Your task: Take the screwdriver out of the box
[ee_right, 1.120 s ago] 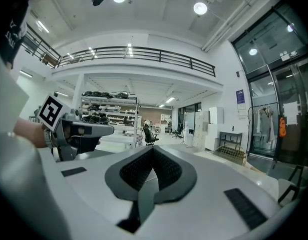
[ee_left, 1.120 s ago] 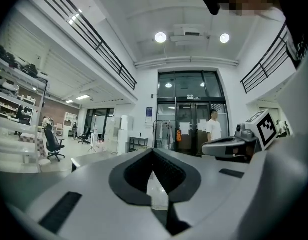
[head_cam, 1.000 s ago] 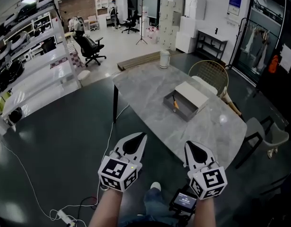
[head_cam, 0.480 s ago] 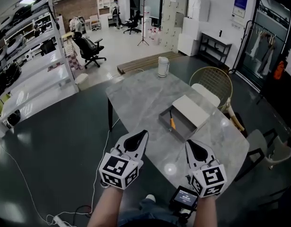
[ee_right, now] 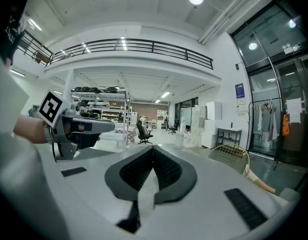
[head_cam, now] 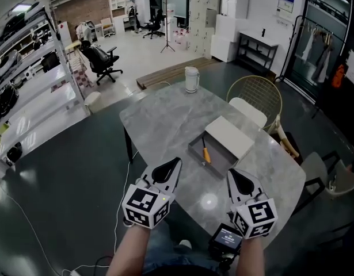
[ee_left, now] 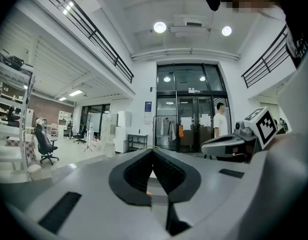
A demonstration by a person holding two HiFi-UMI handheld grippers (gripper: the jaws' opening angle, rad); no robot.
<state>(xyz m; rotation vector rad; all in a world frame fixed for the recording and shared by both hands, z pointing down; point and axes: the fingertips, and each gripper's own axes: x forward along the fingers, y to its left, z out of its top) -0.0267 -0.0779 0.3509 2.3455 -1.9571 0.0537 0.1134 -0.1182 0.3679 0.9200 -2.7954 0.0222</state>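
Approach step, as we read it; nothing grasped yet. Left claw and right claw are held out side by side over the near edge of the marble worktop, both pointing roughly level toward the far side. Left gripper view: jaws meet at the tip, nothing between them. Right gripper view: the same, jaws pressed together and empty. The box, a shallow grey tray, sits mid-worktop ahead of the claws, well apart from both. A white lid lies across its far right portion, leaving the near left part open. The screwdriver lies in that open part close to the left wall, with the orange handle nearer us and the thin shaft pointing far. It looks free of the lid, though we cannot tell whether the shaft tip touches a wall. Elsewhere there is a white jug at the far edge and a wire chair off the far right side; neither is in the way. Next move, in our judgement: carry one claw forward over the box (the right looks slightly nearer the handle), spread its jaws wide before descending, tip it downward into the tray and close across the orange handle, the thickest part. The left wall leaves little room beside the tool, so the approach ought to come from above, then lift straight up and out.
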